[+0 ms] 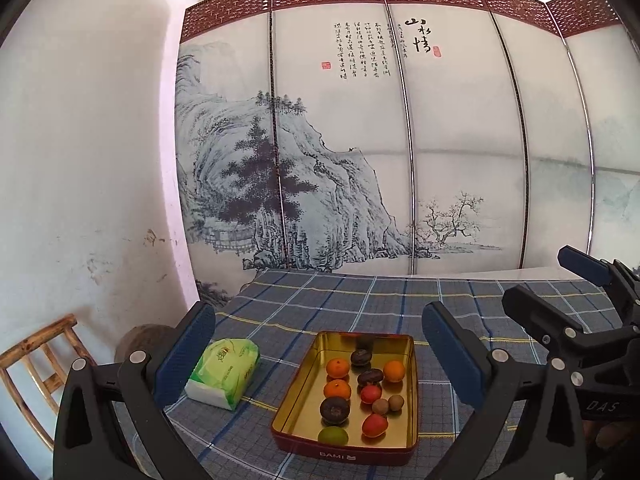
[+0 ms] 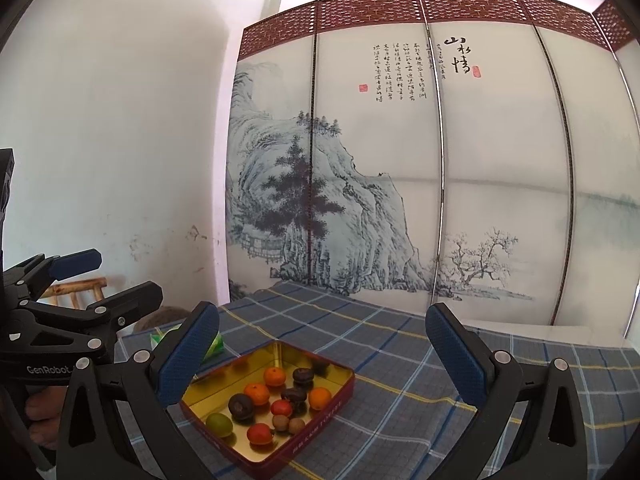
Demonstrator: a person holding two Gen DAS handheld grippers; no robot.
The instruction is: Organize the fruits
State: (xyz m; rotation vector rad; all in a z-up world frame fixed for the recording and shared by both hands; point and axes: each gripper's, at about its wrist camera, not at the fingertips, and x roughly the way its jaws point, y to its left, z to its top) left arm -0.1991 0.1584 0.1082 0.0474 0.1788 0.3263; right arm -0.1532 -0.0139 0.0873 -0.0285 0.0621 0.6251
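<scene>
A red tin with a gold inside (image 1: 302, 396) (image 2: 340, 394) rests on the checked tablecloth. It holds several small fruits: orange mandarins (image 1: 337, 368) (image 2: 256, 394), dark round fruits (image 1: 334, 410) (image 2: 241, 405), red ones (image 1: 374, 425) (image 2: 259, 433), a green one (image 1: 332, 436) (image 2: 219, 424) and two brown longans (image 1: 387, 405) (image 2: 288, 424). My left gripper (image 1: 320, 356) hovers open above and in front of the tin, empty. My right gripper (image 2: 322, 354) is open too, with the tin low between its blue pads. Each gripper shows in the other's view: the right gripper (image 1: 560, 288) and the left gripper (image 2: 96, 280).
A green pack of tissues (image 1: 224, 372) lies left of the tin. The blue checked cloth (image 1: 360, 304) covers the table up to a painted folding screen (image 1: 360, 140). A bamboo chair (image 1: 40, 364) and a round brown stool top (image 1: 148, 336) stand at the left by a white wall.
</scene>
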